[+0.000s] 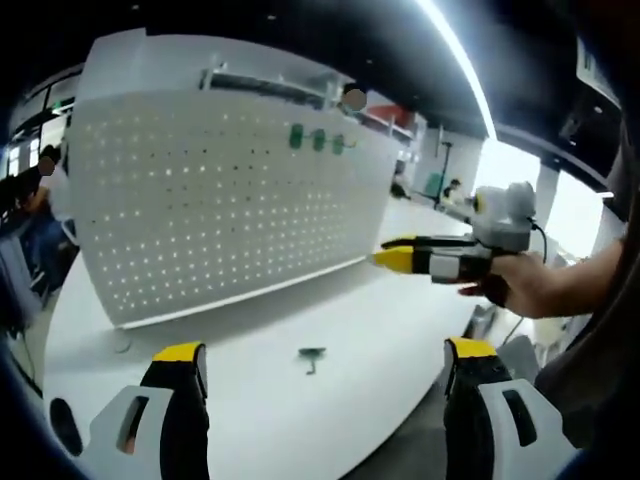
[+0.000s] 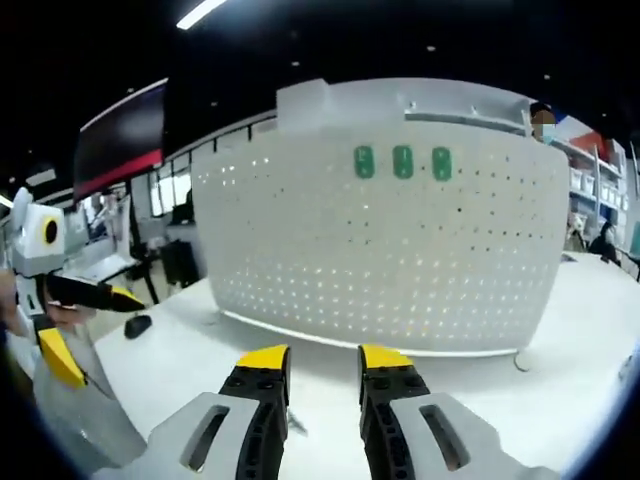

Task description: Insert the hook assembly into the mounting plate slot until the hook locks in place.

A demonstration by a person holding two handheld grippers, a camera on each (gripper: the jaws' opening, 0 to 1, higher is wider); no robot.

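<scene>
My left gripper hangs with its jaws wide apart and empty above the white table. The small green hook assembly lies loose on the table between those jaws and the upright white pegboard, well short of the board. My right gripper faces the board head-on, its yellow-tipped jaws parted only narrowly and holding nothing.

The step in hand looks to be the pickup. I judge it best to come down squarely over the hook, grip its body rather than the tip, and keep that tip free for the slot.

The left gripper view shows the hook and my right gripper reaching in from the right. The right gripper view gives a clear frontal look at three green mounting plates high on the board.
</scene>
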